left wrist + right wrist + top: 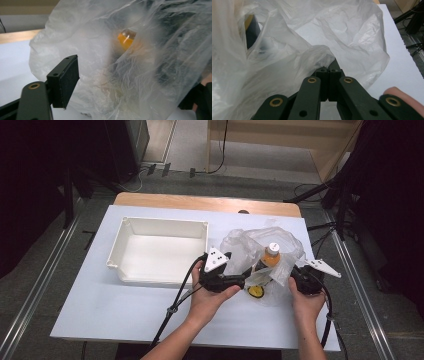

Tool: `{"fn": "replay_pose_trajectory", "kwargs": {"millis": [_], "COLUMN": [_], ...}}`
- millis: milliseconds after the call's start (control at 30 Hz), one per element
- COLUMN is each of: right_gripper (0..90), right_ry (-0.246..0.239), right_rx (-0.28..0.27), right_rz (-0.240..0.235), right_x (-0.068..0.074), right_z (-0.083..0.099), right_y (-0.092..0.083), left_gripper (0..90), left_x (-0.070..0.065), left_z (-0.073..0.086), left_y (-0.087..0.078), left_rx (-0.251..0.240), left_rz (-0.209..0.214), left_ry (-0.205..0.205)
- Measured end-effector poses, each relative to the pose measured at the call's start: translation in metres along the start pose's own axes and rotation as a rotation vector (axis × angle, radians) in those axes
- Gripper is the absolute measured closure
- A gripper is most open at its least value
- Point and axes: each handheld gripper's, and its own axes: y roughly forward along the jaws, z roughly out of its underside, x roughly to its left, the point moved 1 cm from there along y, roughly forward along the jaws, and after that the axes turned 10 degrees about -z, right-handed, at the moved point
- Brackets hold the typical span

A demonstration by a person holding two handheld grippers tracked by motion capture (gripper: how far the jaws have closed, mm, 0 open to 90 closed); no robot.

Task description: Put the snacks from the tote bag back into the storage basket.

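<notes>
A crumpled clear plastic bag [255,242] lies on the white table [100,305], right of centre. Inside it stands a small bottle [271,254] with orange contents and a pale cap; in the left gripper view the bottle [126,38] shows blurred through the film. My left gripper [244,279] is at the bag's left side, jaws apart, and one black pad [65,80] sits just beside the plastic. My right gripper [328,68] is shut, with a fold of the bag [287,57] pinched between its tips at the bag's right edge. A small yellow round thing [256,291] lies by the bag's near edge.
An empty white rectangular bin [160,251] stands left of the bag, close to the left hand. The table's wooden far edge [205,202] lies behind it. Cables trail from both grippers toward the near edge. Dark stands and metal rails flank the table.
</notes>
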Motion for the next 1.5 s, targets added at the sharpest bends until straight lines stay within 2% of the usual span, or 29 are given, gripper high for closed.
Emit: {"fn": "replay_pose_trajectory", "kwargs": {"millis": [67,233,267,367,467,500,533,567,600,633,667,733,800,900,1000,1067,1333,1467,1500], "right_gripper": [90.0,90.0,90.0,90.0,90.0,90.0,90.0,90.0,90.0,89.3,89.0,88.0,85.5,81.6,70.8,67.4,61.3,58.6,55.5], "right_ry": [-0.005,-0.004,0.001,-0.006,-0.010,-0.010,-0.016,-0.016,-0.016,-0.011,-0.002,0.001,0.013,0.022,0.008,0.008,0.029,0.018,0.001], "right_rx": [0.007,0.017,0.022,0.026,0.038,0.038,0.041,0.041,0.041,0.041,0.041,0.039,0.034,0.027,-0.007,-0.022,-0.052,-0.069,-0.088], "right_rz": [0.005,0.020,0.023,0.026,0.033,0.033,0.035,0.035,0.035,0.032,0.025,0.024,0.019,0.004,-0.027,-0.037,-0.024,-0.036,-0.043], "right_x": [0.000,-0.004,-0.005,-0.006,-0.006,-0.006,-0.006,-0.006,-0.006,-0.007,-0.008,-0.011,-0.013,-0.014,-0.013,-0.012,-0.015,-0.013,-0.010], "right_z": [0.001,0.004,0.005,0.006,0.008,0.008,0.008,0.008,0.008,0.009,0.010,0.011,0.011,0.010,0.007,0.004,-0.003,-0.007,-0.010], "right_y": [0.001,0.003,0.003,0.004,0.006,0.006,0.007,0.007,0.007,0.007,0.006,0.006,0.003,0.000,-0.010,-0.014,-0.026,-0.031,-0.034], "left_gripper": [17.4,14.9,14.7,15.0,32.9,32.9,53.4,60.2,60.2,73.3,78.8,89.2,90.0,90.0,90.0,90.0,90.0,90.0,90.0], "left_x": [-0.002,-0.009,-0.011,-0.012,-0.012,-0.011,-0.008,-0.008,-0.005,-0.003,0.000,0.000,0.002,0.003,0.004,0.004,0.002,0.000,0.000], "left_z": [-0.005,-0.019,-0.024,-0.028,-0.031,-0.031,-0.031,-0.031,-0.031,-0.030,-0.027,-0.026,-0.024,-0.019,-0.014,-0.008,0.006,0.016,0.021], "left_y": [-0.004,-0.017,-0.020,-0.023,-0.024,-0.024,-0.021,-0.021,-0.018,-0.016,-0.011,-0.009,-0.005,0.003,0.012,0.021,0.041,0.050,0.053], "left_rx": [-0.011,-0.066,-0.079,-0.093,-0.101,-0.101,-0.084,-0.084,-0.069,-0.053,-0.030,-0.022,-0.013,0.006,0.032,0.054,0.119,0.155,0.171], "left_rz": [-0.015,-0.014,-0.021,-0.030,-0.045,-0.060,-0.062,-0.062,-0.051,-0.044,-0.034,-0.036,-0.024,-0.028,-0.035,-0.038,-0.036,-0.041,-0.043], "left_ry": [0.012,0.020,0.033,0.043,0.053,0.055,0.054,0.054,0.043,0.035,0.026,0.023,0.019,0.026,0.021,0.010,-0.005,0.002,0.007]}}
